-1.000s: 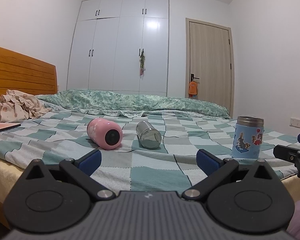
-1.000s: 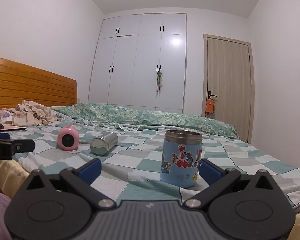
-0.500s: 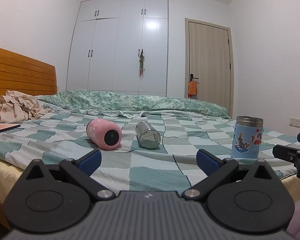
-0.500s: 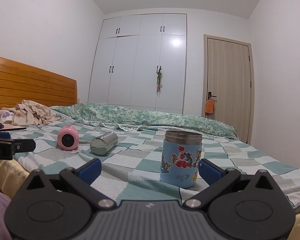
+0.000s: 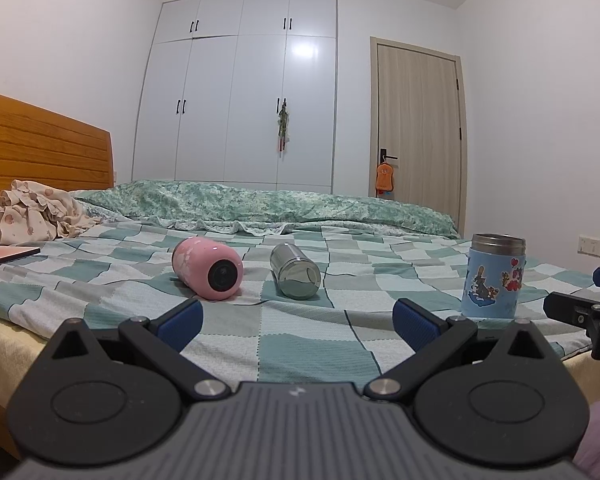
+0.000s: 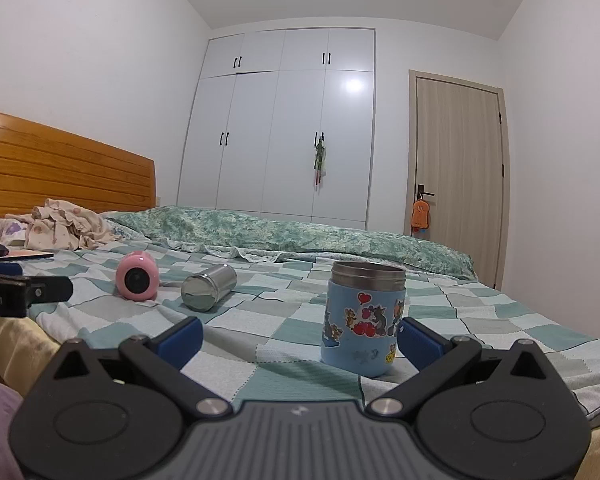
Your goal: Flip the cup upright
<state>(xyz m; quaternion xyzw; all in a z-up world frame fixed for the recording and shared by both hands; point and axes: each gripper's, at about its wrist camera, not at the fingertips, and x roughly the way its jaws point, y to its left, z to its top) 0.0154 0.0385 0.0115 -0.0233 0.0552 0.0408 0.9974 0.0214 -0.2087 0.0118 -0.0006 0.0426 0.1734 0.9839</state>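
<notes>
A pink cup (image 5: 208,269) lies on its side on the checked bedspread (image 5: 300,344), also in the right wrist view (image 6: 137,276). A steel cup (image 5: 296,271) lies on its side beside it, also in the right wrist view (image 6: 209,287). A blue sticker-covered cup (image 5: 494,282) stands upright at the right and shows close in the right wrist view (image 6: 364,318). My left gripper (image 5: 298,322) is open and empty, short of the lying cups. My right gripper (image 6: 300,338) is open and empty, with the blue cup just ahead near its right finger.
A wooden headboard (image 5: 44,148) and crumpled clothes (image 5: 36,212) are at the left. A flat tablet-like item (image 5: 8,256) lies near the bed's left edge. A rolled green duvet (image 5: 260,204) runs along the far side. Wardrobe and door stand behind.
The left wrist view has shifted slightly; the cups sit a little further left and nearer. The right gripper and all cups have stayed put.
</notes>
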